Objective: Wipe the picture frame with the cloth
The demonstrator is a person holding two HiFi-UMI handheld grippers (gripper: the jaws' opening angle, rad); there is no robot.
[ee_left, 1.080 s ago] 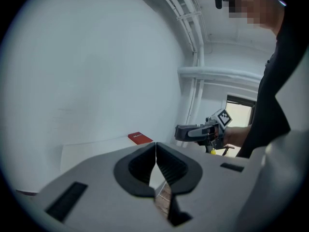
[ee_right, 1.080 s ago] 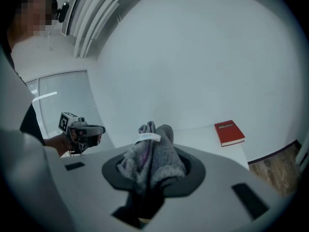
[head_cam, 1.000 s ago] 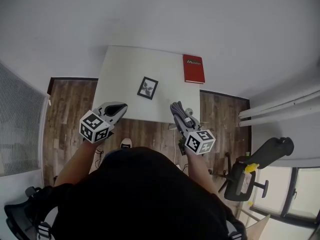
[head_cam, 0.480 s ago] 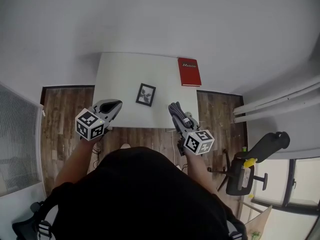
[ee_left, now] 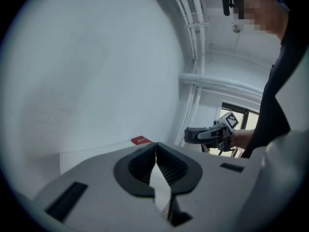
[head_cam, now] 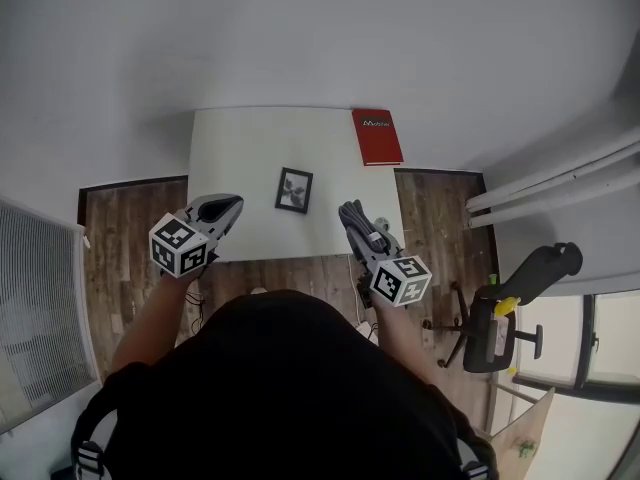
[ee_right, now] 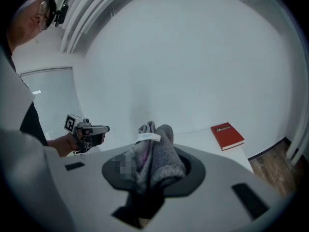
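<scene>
A small black picture frame (head_cam: 294, 190) lies flat near the middle of the white table (head_cam: 240, 138). My left gripper (head_cam: 230, 208) hovers over the table's near left edge, left of the frame and apart from it. Its jaws meet with nothing between them (ee_left: 155, 148). My right gripper (head_cam: 352, 218) hangs over the near right edge, shut on a bunched grey cloth (ee_right: 155, 153) with a white label. The cloth hides the right jaws' tips. The frame shows in neither gripper view.
A red book (head_cam: 376, 136) lies at the table's far right corner and also shows as the red book (ee_right: 228, 135) ahead of the right gripper. A black office chair (head_cam: 495, 333) stands on the wooden floor at the right. White walls rise behind the table.
Both grippers have come forward from in front of the table to over its near edge, the left one further. The cloth stays in the right gripper.
</scene>
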